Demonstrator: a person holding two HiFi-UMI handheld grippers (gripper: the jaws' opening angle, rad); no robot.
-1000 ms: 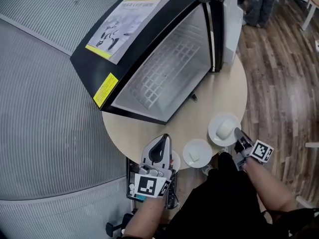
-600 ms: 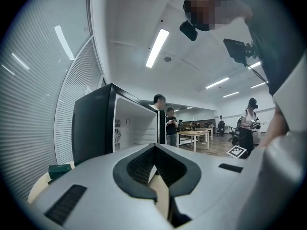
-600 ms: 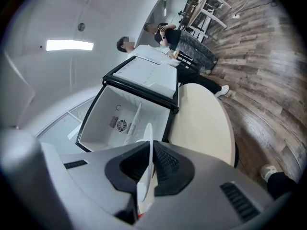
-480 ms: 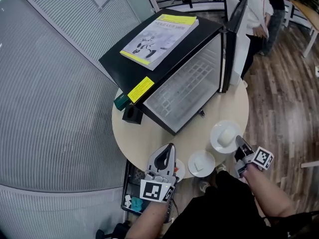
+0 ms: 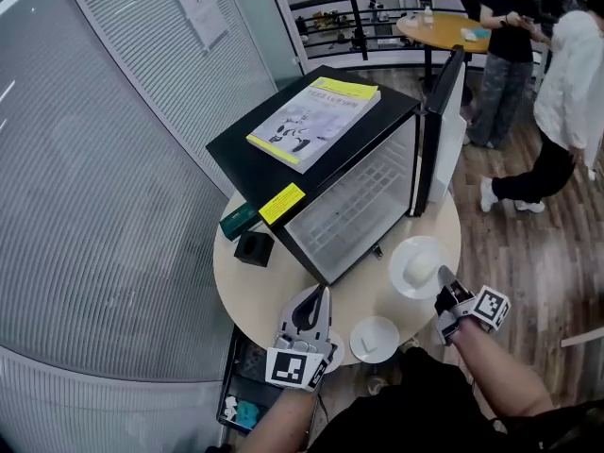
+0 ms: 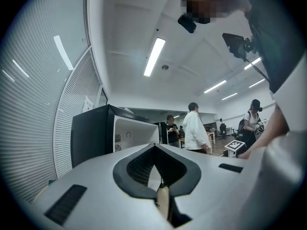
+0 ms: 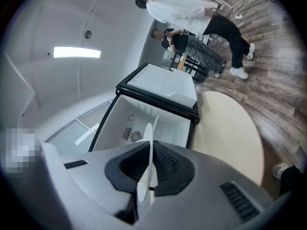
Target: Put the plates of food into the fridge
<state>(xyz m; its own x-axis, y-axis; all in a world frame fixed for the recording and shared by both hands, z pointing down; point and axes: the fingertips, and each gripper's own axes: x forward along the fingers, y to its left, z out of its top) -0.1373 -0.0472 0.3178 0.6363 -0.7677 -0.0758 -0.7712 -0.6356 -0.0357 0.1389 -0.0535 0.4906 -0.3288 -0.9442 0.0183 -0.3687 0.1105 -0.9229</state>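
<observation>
The black fridge [image 5: 321,173] stands open on the round table [image 5: 283,291], its white inside and wire shelf [image 5: 363,206] in sight. A white plate with a pale lump of food [image 5: 420,267] is near the fridge mouth; my right gripper [image 5: 444,289] is shut on its near rim. That rim shows edge-on between the jaws as a white plate edge [image 7: 145,176]. A second white plate with food [image 5: 375,339] sits at the table's near edge. My left gripper [image 5: 309,311] hovers at the near edge, shut with nothing seen held.
The fridge door [image 5: 444,130] swings open to the right. A yellow-edged book [image 5: 316,109] lies on the fridge top. A black box [image 5: 253,248] and a green box [image 5: 238,220] sit left of the fridge. Two people [image 5: 543,74] stand beyond on the wood floor.
The head view has pulled back and tilted up. My right gripper has carried its plate a little closer to the fridge mouth. The left gripper stays at the near edge.
</observation>
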